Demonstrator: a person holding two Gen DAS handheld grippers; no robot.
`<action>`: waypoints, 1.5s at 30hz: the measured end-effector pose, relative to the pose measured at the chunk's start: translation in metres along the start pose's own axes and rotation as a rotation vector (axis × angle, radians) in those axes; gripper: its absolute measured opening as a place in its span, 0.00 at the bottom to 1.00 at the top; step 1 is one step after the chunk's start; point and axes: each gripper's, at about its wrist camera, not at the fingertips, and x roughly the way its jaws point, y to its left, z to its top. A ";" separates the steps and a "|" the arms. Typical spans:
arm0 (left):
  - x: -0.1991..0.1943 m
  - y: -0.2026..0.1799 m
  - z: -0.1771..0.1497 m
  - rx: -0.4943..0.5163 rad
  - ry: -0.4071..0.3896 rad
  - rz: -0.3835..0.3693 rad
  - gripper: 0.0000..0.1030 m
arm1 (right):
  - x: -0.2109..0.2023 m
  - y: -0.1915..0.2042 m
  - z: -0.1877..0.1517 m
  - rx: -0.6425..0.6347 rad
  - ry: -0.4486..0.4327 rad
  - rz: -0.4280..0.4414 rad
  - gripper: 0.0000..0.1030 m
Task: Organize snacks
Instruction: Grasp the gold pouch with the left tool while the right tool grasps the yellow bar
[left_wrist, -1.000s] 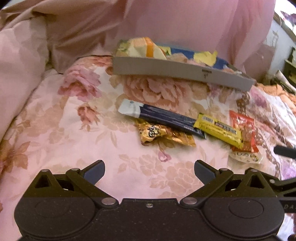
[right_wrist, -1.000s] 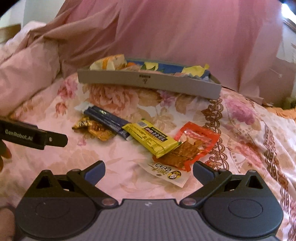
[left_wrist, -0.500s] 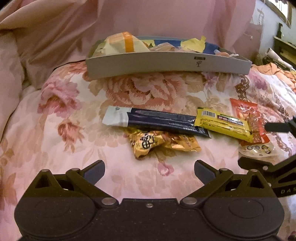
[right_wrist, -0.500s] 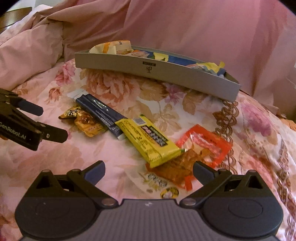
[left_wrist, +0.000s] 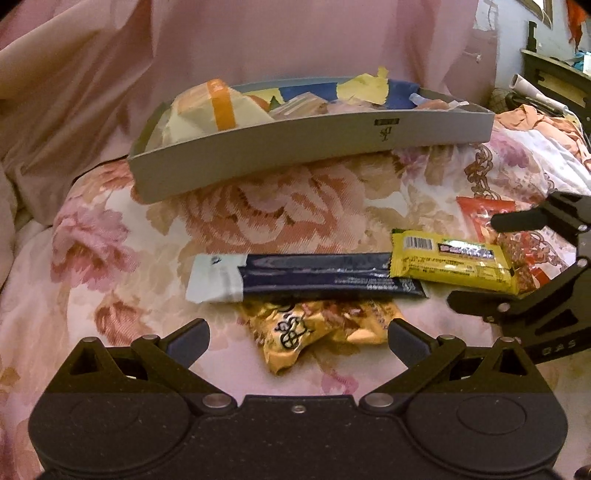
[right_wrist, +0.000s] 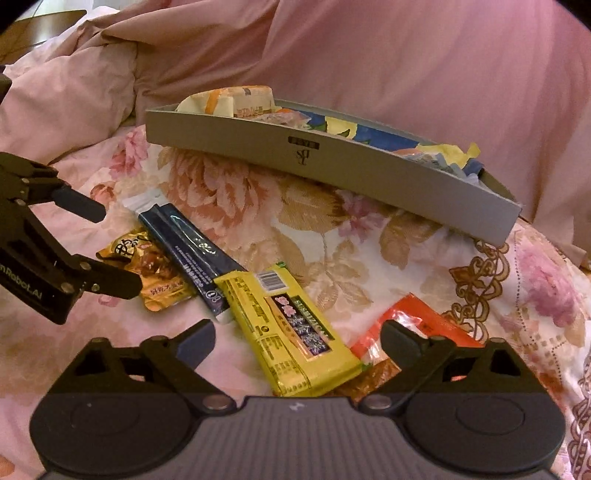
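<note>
Because the snacks must go in the gray tray (right_wrist: 332, 173), the right gripper (right_wrist: 297, 341) fingers, apart, are closing around the yellow bar (right_wrist: 291, 332), while the left gripper (left_wrist: 297, 341) fingers wait apart over the gold packet (left_wrist: 314, 328).

left tongs (right_wrist: 122, 247): "nRobot.AI" | right tongs (left_wrist: 476, 264): "DAS" | yellow bar (right_wrist: 291, 328): barcode

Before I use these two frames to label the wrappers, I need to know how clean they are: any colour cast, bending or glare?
Left wrist view: pinkish cast, fisheye bows the grey tray, dark corners, slightly soft, window glare top right. Right wrist view: same cast and bend, a shiny streak on the dark blue packet, yet the barcode on the yellow bar stays legible.
</note>
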 end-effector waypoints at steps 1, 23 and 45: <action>0.001 -0.001 0.001 -0.001 0.001 -0.004 0.99 | 0.002 0.001 0.000 -0.002 0.002 0.001 0.89; 0.022 -0.002 0.012 -0.153 0.074 0.048 0.70 | 0.005 0.010 -0.003 -0.074 0.036 0.002 0.53; 0.000 0.008 -0.009 -0.184 0.084 0.034 0.87 | -0.024 0.037 -0.012 -0.017 0.097 0.010 0.67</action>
